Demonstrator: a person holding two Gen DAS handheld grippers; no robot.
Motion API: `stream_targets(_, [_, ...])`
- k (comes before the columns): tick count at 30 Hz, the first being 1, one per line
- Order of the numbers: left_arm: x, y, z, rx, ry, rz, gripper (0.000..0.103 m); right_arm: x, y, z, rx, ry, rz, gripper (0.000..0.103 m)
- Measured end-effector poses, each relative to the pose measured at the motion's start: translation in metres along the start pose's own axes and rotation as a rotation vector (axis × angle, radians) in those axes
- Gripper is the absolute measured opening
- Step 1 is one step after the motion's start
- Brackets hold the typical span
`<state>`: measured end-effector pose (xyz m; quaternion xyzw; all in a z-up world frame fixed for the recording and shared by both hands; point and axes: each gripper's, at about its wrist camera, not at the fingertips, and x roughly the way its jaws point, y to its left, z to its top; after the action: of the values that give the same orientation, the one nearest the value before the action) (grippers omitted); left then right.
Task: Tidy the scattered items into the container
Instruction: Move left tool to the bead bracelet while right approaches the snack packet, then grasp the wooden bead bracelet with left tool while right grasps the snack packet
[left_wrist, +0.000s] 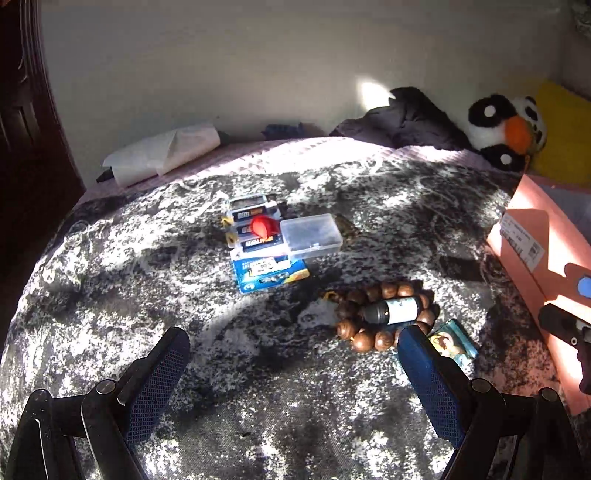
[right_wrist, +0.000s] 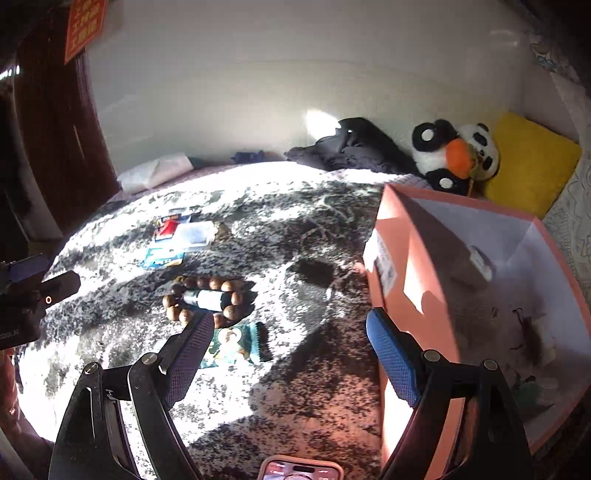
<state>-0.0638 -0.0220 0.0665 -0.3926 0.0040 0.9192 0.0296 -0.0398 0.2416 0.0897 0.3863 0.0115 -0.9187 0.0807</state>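
Both grippers — left gripper and right gripper — hang with fingers spread, holding nothing. Take the small bottle lying on the bead bracelet first — pinch across its body, then carry it to the pink box on the bed

Black tool frames, blue mesh pads.

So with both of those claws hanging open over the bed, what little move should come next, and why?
Probably lower the open right gripper onto the small green snack packet, the loose item nearest it. The salmon-pink cardboard box stands open just beside, so the carry is short. The left gripper is open too, holding nothing.
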Motion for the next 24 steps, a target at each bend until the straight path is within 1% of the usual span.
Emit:
stream_targets(2, [0.017,0.009,-0.011,-0.021,0.022,-0.023,0.095,0.023,0.019,-0.006,-0.023,0.056,0.036,0.087])
stream_targets(4, [0.036,0.012,-0.019,-0.038,0.066,-0.051,0.095,0.047,0.033,-0.014,-0.04,0.119,0.063,0.087])
stream_targets(6, [0.056,0.007,-0.021,-0.039,0.11,-0.094,0.095,0.07,0.041,-0.02,-0.047,0.17,0.081,0.087])
stream_targets(7, [0.063,0.003,-0.021,-0.03,0.12,-0.113,0.095,0.079,0.044,-0.024,-0.05,0.189,0.082,0.087])
stream_targets(12, [0.091,-0.019,-0.016,-0.001,0.14,-0.193,0.095,0.106,0.047,-0.027,-0.074,0.235,0.067,0.087])
stream_targets(14, [0.102,-0.027,-0.014,0.003,0.151,-0.212,0.095,0.112,0.047,-0.027,-0.075,0.25,0.075,0.087])
stream_targets(21, [0.144,-0.034,-0.015,-0.026,0.196,-0.222,0.094,0.132,0.058,-0.035,-0.141,0.302,0.084,0.088])
stream_targets(22, [0.145,-0.034,-0.015,-0.03,0.18,-0.226,0.092,0.134,0.059,-0.036,-0.146,0.304,0.082,0.088])
stream_targets(23, [0.145,-0.034,-0.014,-0.029,0.162,-0.235,0.088,0.136,0.059,-0.036,-0.151,0.302,0.08,0.09])
stream_targets(24, [0.146,-0.036,-0.013,-0.02,0.153,-0.246,0.065,0.137,0.06,-0.036,-0.154,0.301,0.08,0.091])
